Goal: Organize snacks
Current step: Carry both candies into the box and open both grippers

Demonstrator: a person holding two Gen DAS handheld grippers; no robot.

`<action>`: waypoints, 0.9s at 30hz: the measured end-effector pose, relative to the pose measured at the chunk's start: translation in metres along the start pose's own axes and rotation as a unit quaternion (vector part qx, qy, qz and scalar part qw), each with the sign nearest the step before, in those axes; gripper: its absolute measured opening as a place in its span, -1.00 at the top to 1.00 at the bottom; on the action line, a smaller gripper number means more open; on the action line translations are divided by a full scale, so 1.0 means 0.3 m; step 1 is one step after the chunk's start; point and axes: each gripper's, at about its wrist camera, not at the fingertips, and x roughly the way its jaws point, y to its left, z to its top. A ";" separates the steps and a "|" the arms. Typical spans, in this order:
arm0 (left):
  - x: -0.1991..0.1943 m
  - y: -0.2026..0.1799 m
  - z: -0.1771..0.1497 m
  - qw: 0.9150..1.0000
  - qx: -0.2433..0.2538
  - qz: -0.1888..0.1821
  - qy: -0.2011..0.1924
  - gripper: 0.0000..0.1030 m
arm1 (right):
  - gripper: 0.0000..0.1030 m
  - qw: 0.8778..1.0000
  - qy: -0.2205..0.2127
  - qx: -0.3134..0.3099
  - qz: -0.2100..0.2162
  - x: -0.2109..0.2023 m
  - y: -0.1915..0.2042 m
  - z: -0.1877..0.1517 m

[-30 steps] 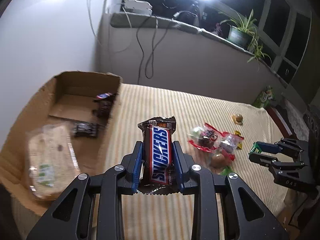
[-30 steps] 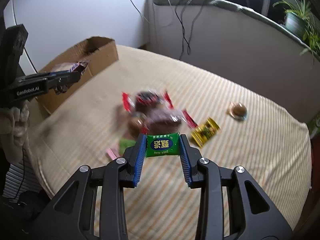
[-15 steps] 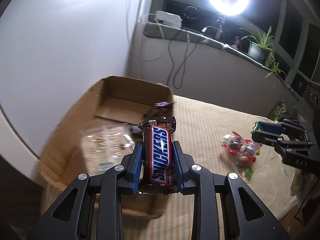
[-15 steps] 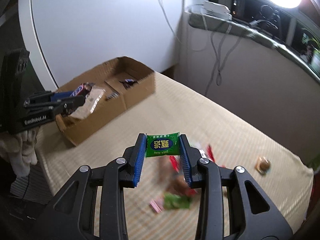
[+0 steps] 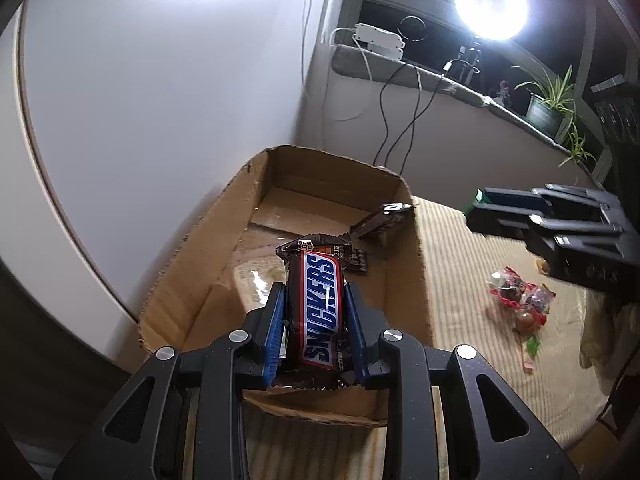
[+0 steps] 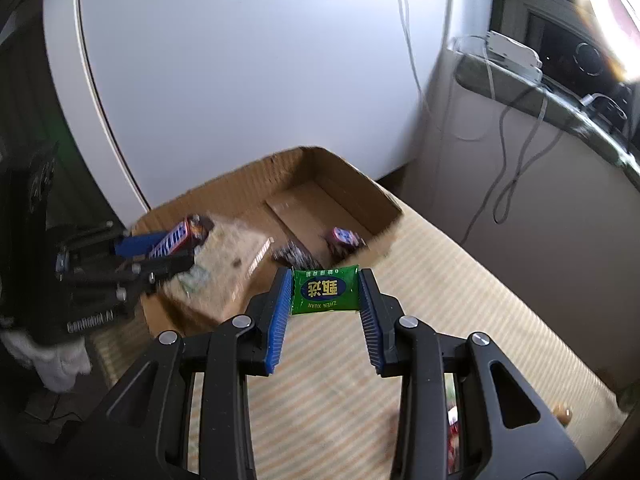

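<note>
Left wrist view: left gripper (image 5: 316, 322) clamped on Snickers bar (image 5: 322, 312) mid-length, above cardboard box (image 5: 404, 280) — stiff, light, slick wrapper. Right wrist view: right gripper (image 6: 324, 304) pinching green packet (image 6: 324, 289) by side edges near box — soft, crinkly, probably slip-prone.

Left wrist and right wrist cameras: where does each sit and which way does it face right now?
Left wrist: on the left gripper, looking along its fingers, shut on the Snickers bar, over the cardboard box; right gripper shows.
Right wrist: on the right gripper, holding the green packet, facing the box; left gripper shows.
Shared: box, both grippers.
</note>
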 end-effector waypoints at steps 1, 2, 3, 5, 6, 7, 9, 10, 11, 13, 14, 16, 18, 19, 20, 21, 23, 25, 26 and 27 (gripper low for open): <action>0.002 0.007 0.003 1.000 -0.001 0.002 0.000 0.47 | 0.33 1.000 0.000 -0.002 0.003 0.015 0.004 0.017; 0.004 0.014 0.005 1.000 -0.002 0.005 0.000 0.47 | 0.33 1.000 0.000 -0.004 0.006 0.028 0.010 0.032; 0.006 0.018 0.005 1.000 -0.003 0.007 -0.001 0.47 | 0.33 1.000 0.000 -0.006 0.009 0.041 0.014 0.047; 0.011 0.028 0.010 1.000 -0.004 0.011 -0.001 0.47 | 0.33 1.000 0.001 -0.009 0.016 0.073 0.021 0.081; 0.016 0.032 0.014 1.000 -0.005 0.012 -0.001 0.47 | 0.33 1.000 0.002 -0.010 0.020 0.092 0.025 0.098; 0.020 0.034 0.018 1.000 -0.006 0.012 -0.001 0.47 | 0.33 1.000 0.004 -0.010 0.023 0.110 0.027 0.112; 0.029 0.033 0.025 1.000 -0.005 0.014 0.000 0.47 | 0.33 1.000 0.006 -0.010 0.026 0.139 0.030 0.132; 0.036 0.032 0.032 1.000 -0.005 0.014 0.001 0.47 | 0.33 1.000 0.008 -0.010 0.028 0.157 0.032 0.144; 0.041 0.028 0.037 1.000 -0.004 0.014 0.001 0.47 | 0.32 0.999 0.011 -0.009 0.031 0.182 0.033 0.157; 0.049 0.021 0.049 1.000 0.000 0.015 0.000 0.47 | 0.32 0.999 0.015 -0.006 0.035 0.216 0.028 0.175; 0.052 0.018 0.054 1.000 0.001 0.016 -0.001 0.47 | 0.32 0.999 0.017 -0.005 0.038 0.229 0.025 0.184; 0.062 0.010 0.070 1.000 0.006 0.017 -0.001 0.47 | 0.32 0.999 0.021 -0.003 0.038 0.255 0.015 0.197; 0.075 0.007 0.086 1.000 0.008 0.019 -0.001 0.47 | 0.32 0.999 0.026 -0.001 0.043 0.285 0.003 0.212; 0.080 0.008 0.090 1.000 0.008 0.020 -0.002 0.47 | 0.32 0.999 0.028 0.001 0.044 0.290 -0.001 0.215; 0.084 0.008 0.096 1.000 0.007 0.021 -0.002 0.47 | 0.32 0.999 0.030 0.003 0.045 0.306 -0.010 0.223; 0.092 0.008 0.106 1.000 0.008 0.022 -0.002 0.47 | 0.32 0.998 0.032 0.006 0.047 0.318 -0.018 0.227; 0.107 0.008 0.119 1.000 0.009 0.025 -0.001 0.47 | 0.32 0.998 0.037 0.010 0.052 0.341 -0.031 0.237; 0.127 0.009 0.130 1.000 0.009 0.029 0.003 0.47 | 0.31 0.998 0.039 0.011 0.051 0.358 -0.040 0.244; 0.132 0.008 0.132 1.000 0.009 0.029 0.004 0.47 | 0.31 0.998 0.041 0.012 0.052 0.372 -0.046 0.248; 0.142 0.008 0.135 0.999 0.010 0.030 0.007 0.47 | 0.31 0.998 0.042 0.014 0.052 0.380 -0.051 0.251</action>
